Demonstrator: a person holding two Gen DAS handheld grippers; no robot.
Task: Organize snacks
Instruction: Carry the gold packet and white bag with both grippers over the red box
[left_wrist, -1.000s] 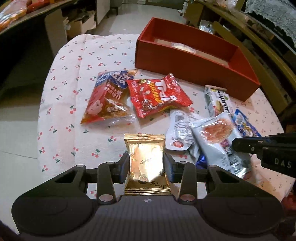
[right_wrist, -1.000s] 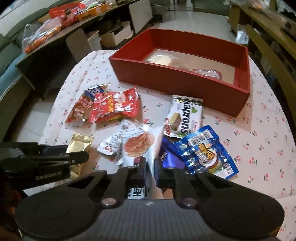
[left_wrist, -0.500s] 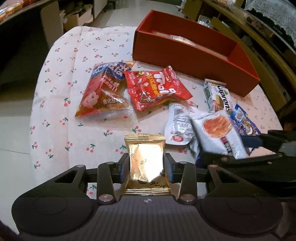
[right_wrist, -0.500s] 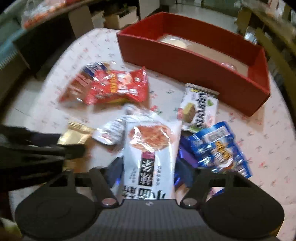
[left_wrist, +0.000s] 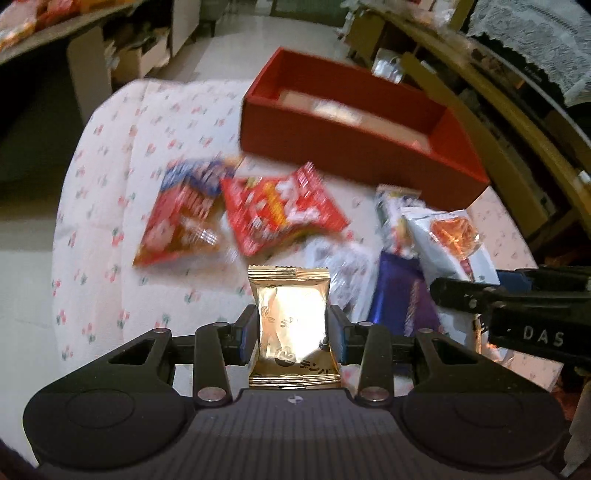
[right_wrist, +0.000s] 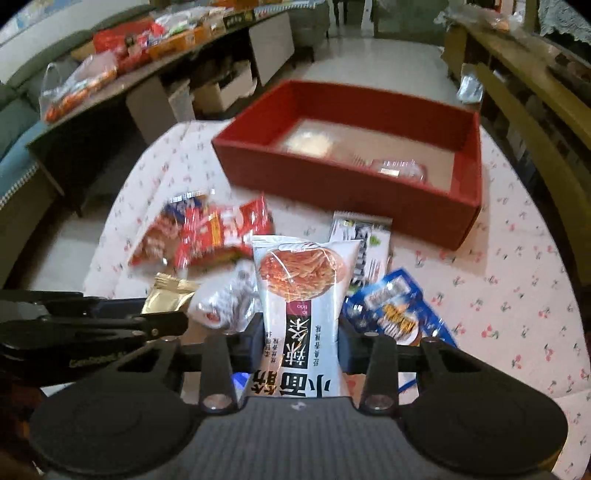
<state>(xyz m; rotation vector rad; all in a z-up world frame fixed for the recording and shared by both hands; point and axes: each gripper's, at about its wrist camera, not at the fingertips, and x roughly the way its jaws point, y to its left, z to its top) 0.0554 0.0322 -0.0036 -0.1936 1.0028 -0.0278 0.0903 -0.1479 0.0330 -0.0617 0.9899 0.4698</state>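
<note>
The left gripper (left_wrist: 292, 332) clamped a gold packet (left_wrist: 290, 317); the right gripper (right_wrist: 301, 345), just closed, pinched a noodle pouch (right_wrist: 301, 295), both seemingly bound for the red box (right_wrist: 369, 192) ahead.

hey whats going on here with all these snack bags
A person with a gripper in each hand is sorting snacks on a cherry-print tablecloth. The left gripper is shut on a gold packet. The right gripper has just been closing on a white noodle packet and now grips it. Several more packets lie loose on the cloth. The red box behind them holds a couple of items already.
</note>
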